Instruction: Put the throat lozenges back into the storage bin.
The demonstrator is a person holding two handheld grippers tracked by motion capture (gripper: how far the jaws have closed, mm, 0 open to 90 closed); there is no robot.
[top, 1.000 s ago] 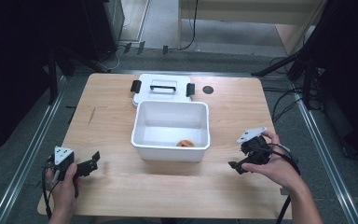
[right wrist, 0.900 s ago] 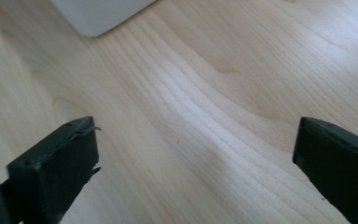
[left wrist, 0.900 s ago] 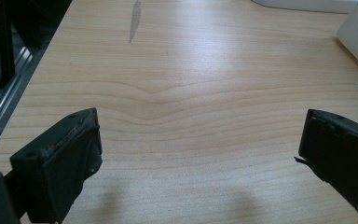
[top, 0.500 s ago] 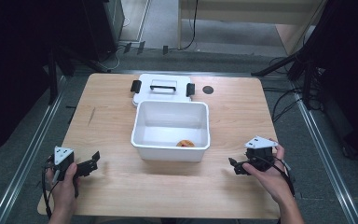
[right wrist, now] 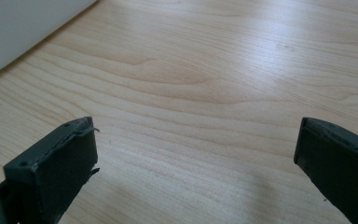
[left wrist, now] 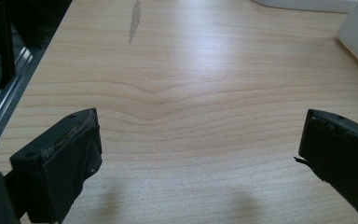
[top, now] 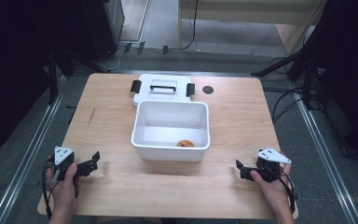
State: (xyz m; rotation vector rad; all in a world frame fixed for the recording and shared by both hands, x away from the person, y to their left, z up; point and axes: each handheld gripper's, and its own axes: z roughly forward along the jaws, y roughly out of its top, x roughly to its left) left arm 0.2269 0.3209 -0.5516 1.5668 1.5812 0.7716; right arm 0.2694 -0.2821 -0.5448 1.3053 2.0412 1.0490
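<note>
Pale wood grain runs under both tools: the worktop (top: 121,126) is light timber, and each hand-held gripper rests low over it near the person's edge. The left hand-held gripper (top: 93,161) sits by the near left corner, its jaws spread wide; in the left gripper view the two black jaws stand far apart with bare wood between them and nothing held. The right hand-held gripper (top: 241,170) sits by the near right corner, also with its jaws spread, and the right gripper view shows the same wide gap over bare wood.

Between the two, and farther from the person than either, stands a white bin (top: 142,126), open at the top. It lies ahead and to the right of the left hand-held gripper, ahead and to the left of the right one, well apart from both. A small orange thing (top: 185,143) lies on the bin's floor, close to the wall nearest the right hand-held gripper; what it is cannot be told. Beyond the bin, touching its far side, lies a white lid (top: 163,86) with black clips and a handle. A small dark disc (top: 208,89) sits on the wood just beside the lid.
</note>
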